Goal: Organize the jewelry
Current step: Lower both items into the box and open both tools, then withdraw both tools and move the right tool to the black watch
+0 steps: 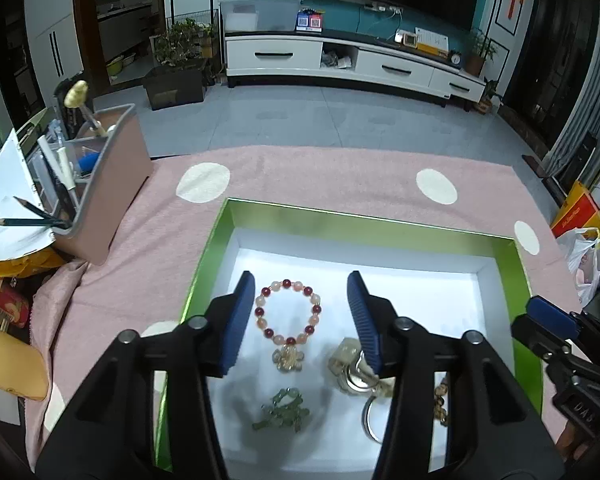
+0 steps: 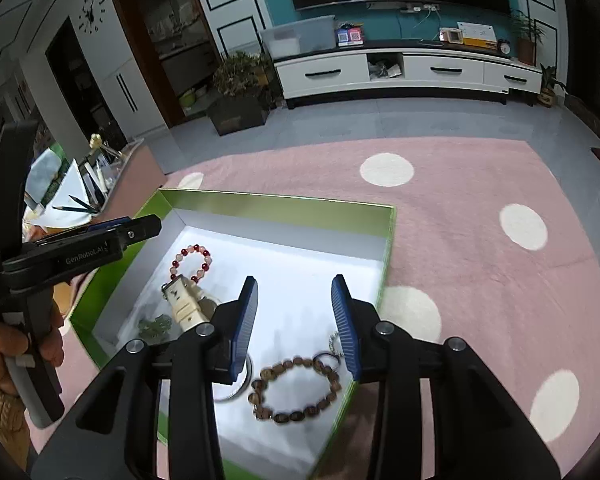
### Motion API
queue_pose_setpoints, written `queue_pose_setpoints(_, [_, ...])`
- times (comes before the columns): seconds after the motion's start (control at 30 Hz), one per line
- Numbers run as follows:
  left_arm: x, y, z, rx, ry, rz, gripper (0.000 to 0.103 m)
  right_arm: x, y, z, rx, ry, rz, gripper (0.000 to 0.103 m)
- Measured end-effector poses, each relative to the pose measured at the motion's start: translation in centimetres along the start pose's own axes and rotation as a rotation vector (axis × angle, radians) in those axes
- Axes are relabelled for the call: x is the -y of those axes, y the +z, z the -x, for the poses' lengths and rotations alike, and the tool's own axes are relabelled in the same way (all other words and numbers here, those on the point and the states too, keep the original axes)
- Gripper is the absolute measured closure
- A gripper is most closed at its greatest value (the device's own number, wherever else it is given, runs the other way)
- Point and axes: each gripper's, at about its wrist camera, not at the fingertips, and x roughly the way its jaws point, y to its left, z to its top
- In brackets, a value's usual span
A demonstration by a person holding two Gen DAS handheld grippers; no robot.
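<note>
Two grippers hang spread and empty over the green box: the left gripper above the red bracelet, the right gripper above the brown bracelet. Sorting looks nearly done; next likely calls for lowering and pinching one strand. Pink dotted cloth, living room beyond
</note>
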Motion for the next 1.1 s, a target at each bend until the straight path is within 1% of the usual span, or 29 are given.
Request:
queue_pose_setpoints(0.1, [-0.6, -0.6, 1.6, 0.02, 0.001, 0.015, 0.043, 0.3, -0.9, 1.9, 0.02, 0.005, 0.0, 0.065])
queue_pose_setpoints(0.23, [-1.4, -1.7, 3.7, 0.046, 0.006, 0.025, 0.037, 0.2, -2.2, 4.4, 0.037, 0.013, 0.017, 0.065])
queue_pose_setpoints(0.37, [-2.0, -3.6, 6.5, 0.079, 0.041, 0.005, 0.036, -0.2, -4.4, 7.0, 0.043, 0.024, 0.04, 0.064])
queue_pose_setpoints(0.43, [-2.4, -4.8, 7.8, 0.089, 0.04, 0.0, 0.034, -0.4, -5.2, 7.8, 0.043, 0.027, 0.049, 0.064])
queue_pose_setpoints(0.57, [-3.3, -7.6, 9.8, 0.074, 0.036, 0.004, 0.032, -0.7, -7.3, 9.8, 0.043, 0.033, 0.06, 0.064])
queue_pose_setpoints(0.73, [-4.0, -11.3, 11.0, 0.024, 0.014, 0.033, 0.028, -1.1, -9.7, 11.7, 0.033, 0.051, 0.057, 0.064])
queue_pose_setpoints(0.93, [-4.1, -15.6, 11.8, -0.022, 0.015, 0.049, 0.026, -2.3, -13.2, 12.4, -0.024, 0.083, 0.07, 0.063])
queue_pose_setpoints(1.1, [-4.6, -18.8, 12.3, -0.039, 0.023, 0.083, 0.024, -3.5, -16.4, 11.5, -0.099, 0.109, 0.069, 0.063])
